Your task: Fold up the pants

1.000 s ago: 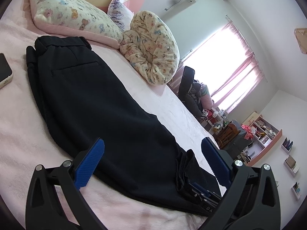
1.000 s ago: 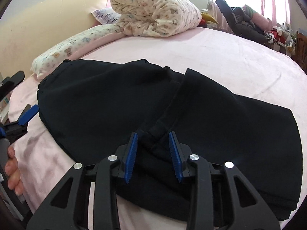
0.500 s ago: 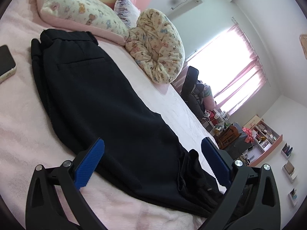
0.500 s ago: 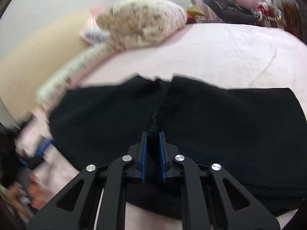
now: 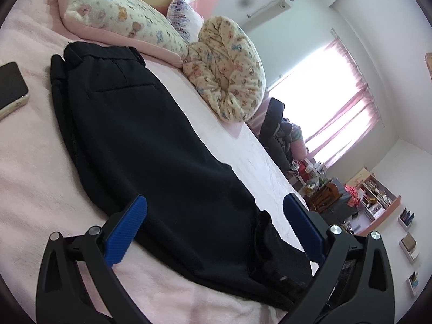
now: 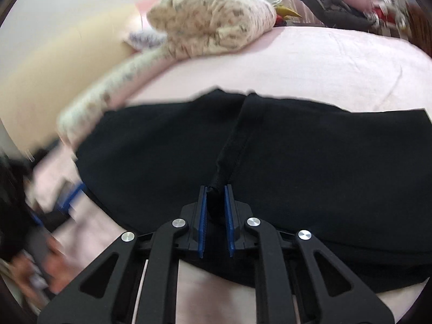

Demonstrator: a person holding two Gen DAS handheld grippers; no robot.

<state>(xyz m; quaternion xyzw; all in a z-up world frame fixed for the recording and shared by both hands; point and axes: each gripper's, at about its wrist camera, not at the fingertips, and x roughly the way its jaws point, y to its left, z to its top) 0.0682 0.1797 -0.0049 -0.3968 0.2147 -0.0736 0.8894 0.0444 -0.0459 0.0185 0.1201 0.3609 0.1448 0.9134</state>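
Note:
Black pants lie lengthwise on a pink bed, waistband toward the pillows and legs toward me. My left gripper hovers open over the lower legs, its blue pads wide apart with nothing pinched. In the right wrist view the pants spread across the bed, and my right gripper is shut on a raised ridge of the black fabric, which stands up between the blue pads. That view is blurred at the left, where the left gripper and a hand show faintly.
A long bear-print pillow and a rolled bear-print blanket sit at the head of the bed. A phone lies on the sheet left of the waistband. Beyond the bed's far edge are a chair heaped with clothes and shelves.
My right gripper closed from partly open onto a fold of the pants and lifted it into a ridge. The left gripper stayed open in the same spot.

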